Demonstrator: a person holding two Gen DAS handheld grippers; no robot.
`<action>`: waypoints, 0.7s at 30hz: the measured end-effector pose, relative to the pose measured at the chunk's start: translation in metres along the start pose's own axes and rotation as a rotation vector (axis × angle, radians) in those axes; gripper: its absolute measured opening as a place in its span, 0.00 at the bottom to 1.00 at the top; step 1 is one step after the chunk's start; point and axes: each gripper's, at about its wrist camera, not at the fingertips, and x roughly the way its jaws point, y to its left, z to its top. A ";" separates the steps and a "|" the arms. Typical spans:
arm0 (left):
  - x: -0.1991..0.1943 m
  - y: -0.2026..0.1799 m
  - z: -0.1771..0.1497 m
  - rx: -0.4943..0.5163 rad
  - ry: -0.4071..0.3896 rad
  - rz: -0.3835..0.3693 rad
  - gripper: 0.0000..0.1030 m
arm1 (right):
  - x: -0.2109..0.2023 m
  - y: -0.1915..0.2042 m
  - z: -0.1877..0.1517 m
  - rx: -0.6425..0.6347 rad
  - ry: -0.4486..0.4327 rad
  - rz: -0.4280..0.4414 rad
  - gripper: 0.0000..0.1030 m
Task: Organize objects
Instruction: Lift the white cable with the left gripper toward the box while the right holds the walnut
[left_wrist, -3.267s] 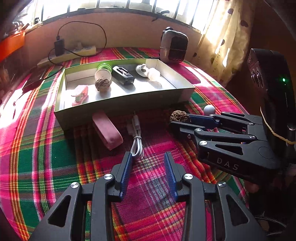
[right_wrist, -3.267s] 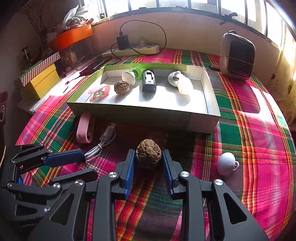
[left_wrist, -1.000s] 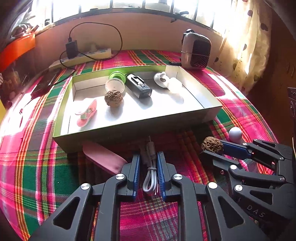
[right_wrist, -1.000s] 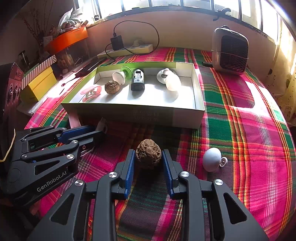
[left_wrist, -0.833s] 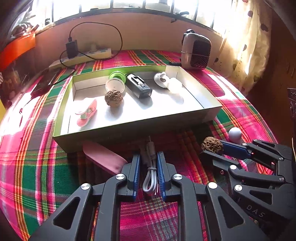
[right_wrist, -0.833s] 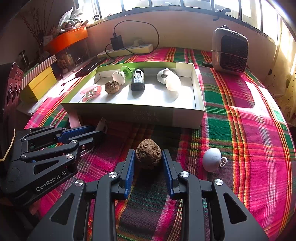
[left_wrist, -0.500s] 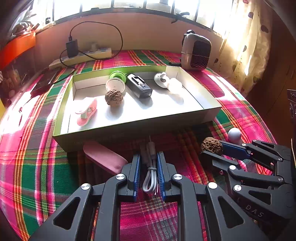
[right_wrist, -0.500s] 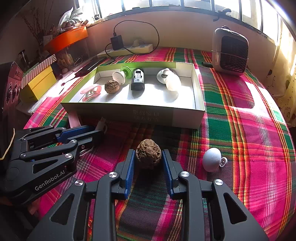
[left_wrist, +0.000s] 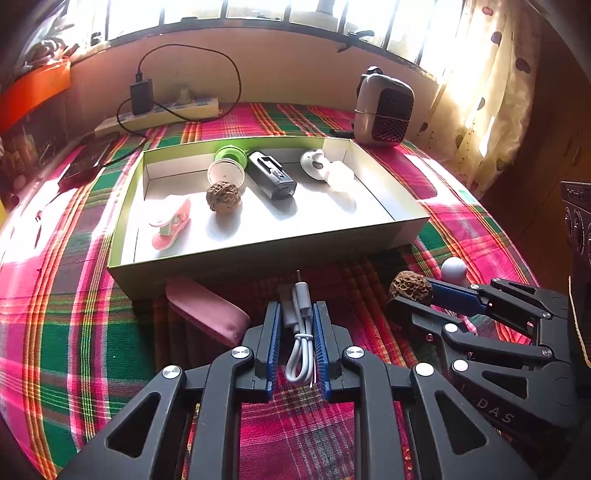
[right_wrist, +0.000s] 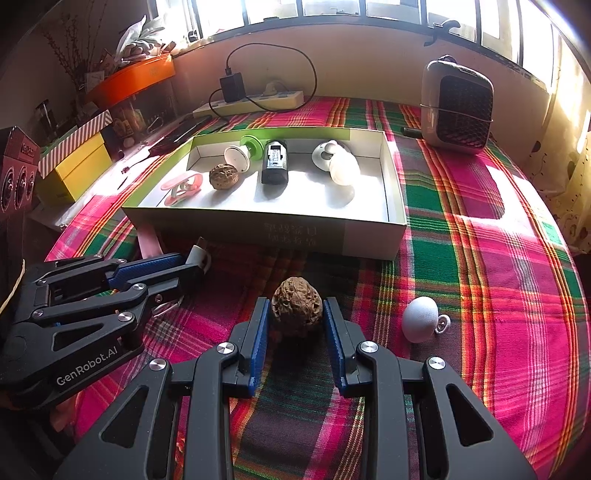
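Observation:
My left gripper (left_wrist: 297, 310) is shut on a coiled white cable (left_wrist: 300, 343) that lies on the plaid cloth in front of the open cardboard box (left_wrist: 258, 254). Beside it, my right gripper (right_wrist: 295, 301) is shut on a brown walnut (right_wrist: 296, 314) low over the cloth. The left wrist view shows that walnut (left_wrist: 410, 290) at the right gripper's tips. A pink case (left_wrist: 207, 314) lies left of the cable, against the box front. Inside the box are a second walnut (left_wrist: 222, 197), a pink clip (left_wrist: 171, 223), a black device (left_wrist: 271, 180) and white pieces (left_wrist: 327, 168).
A small white egg-shaped thing (right_wrist: 419, 319) lies on the cloth right of the held walnut. A heater (right_wrist: 458, 110) stands at the back right and a power strip (right_wrist: 251, 103) with a charger by the wall. A yellow box (right_wrist: 74, 166) sits far left.
My left gripper, open above the cable a few seconds ago, has come forward and shut on it. The right gripper has kept its hold on the walnut; over the last second nothing moved.

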 end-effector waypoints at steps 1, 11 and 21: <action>-0.002 0.000 0.000 0.000 -0.003 -0.003 0.15 | -0.001 0.000 0.001 0.001 -0.002 -0.001 0.30; -0.011 0.000 0.003 0.001 -0.020 -0.024 0.15 | -0.010 0.002 0.007 0.004 -0.022 -0.005 0.30; -0.025 0.007 0.008 -0.007 -0.048 -0.018 0.15 | -0.019 0.008 0.016 -0.016 -0.041 -0.007 0.30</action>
